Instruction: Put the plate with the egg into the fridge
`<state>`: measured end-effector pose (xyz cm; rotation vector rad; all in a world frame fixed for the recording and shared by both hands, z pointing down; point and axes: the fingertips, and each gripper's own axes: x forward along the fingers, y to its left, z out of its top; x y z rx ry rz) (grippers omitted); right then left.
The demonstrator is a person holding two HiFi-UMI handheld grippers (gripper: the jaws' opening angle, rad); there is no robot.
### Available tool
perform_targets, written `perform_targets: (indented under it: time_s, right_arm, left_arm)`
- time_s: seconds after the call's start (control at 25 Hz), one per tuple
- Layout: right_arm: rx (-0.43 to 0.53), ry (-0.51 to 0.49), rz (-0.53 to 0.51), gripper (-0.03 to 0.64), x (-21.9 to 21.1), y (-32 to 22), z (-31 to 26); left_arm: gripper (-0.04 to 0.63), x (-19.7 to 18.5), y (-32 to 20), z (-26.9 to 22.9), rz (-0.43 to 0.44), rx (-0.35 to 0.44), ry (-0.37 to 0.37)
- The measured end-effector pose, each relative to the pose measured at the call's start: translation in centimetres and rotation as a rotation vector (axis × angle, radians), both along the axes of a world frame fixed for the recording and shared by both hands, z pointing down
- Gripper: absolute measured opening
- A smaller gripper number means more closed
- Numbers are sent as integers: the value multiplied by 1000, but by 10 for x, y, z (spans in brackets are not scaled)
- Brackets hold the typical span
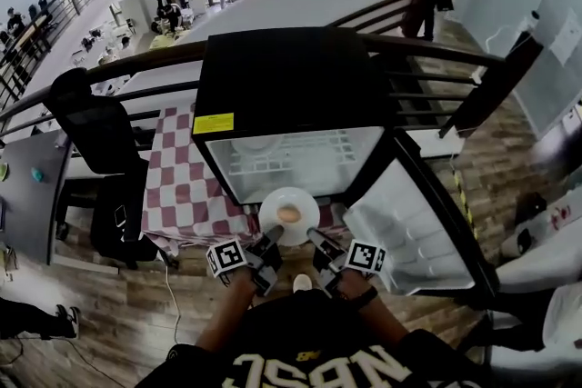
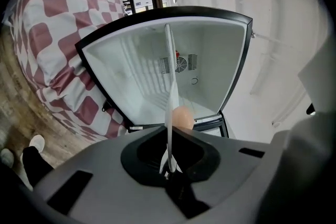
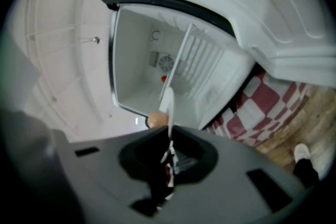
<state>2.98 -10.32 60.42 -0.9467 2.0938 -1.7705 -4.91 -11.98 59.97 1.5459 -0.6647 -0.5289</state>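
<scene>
Left gripper (image 1: 270, 239) and right gripper (image 1: 313, 237) each have jaws clenched on the near rim of the white plate (image 1: 289, 195), which carries the egg (image 1: 289, 214) at its middle just outside the open fridge (image 1: 282, 77), door (image 1: 409, 227) swung right; a checkered cloth (image 1: 177, 182) covers the surface alongside.

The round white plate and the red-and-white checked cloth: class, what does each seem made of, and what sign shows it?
The round white plate looks like glazed ceramic, possibly plastic: smooth, with a thin, stiff edge. The red-and-white checked cloth looks like matt woven fabric: it hangs in soft folds.
</scene>
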Motion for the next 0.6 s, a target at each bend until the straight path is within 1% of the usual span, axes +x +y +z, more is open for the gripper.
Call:
perform_targets:
  time_s: [0.12,0.24,0.32,0.36,0.4,0.52,0.6]
  right_arm:
    - [38,-25,-42,35,0,-14,13]
    - [11,-24,-63,35,1,-22,27]
    - [14,-35,-87,35,0,-28,33]
    - [18,-29,-104,35,-1,-31,36]
    - [24,-13,-128,35,-2,-34,39]
    - [32,80,-212,37,-6,-43,57]
    - [22,101,-215,38,-7,-51,67]
  left_arm:
    - [35,1,-9,19,10,0,-37]
    - [35,4,-18,27,-8,-5,-25]
    - [35,5,-20,36,-27,-32,-4]
    - [35,4,-22,39,-36,-44,5]
    - [35,3,-25,43,-44,-49,-2]
    - [35,-4,-32,60,-52,-49,-87]
    - [35,-6,-38,68,-69,-57,-105]
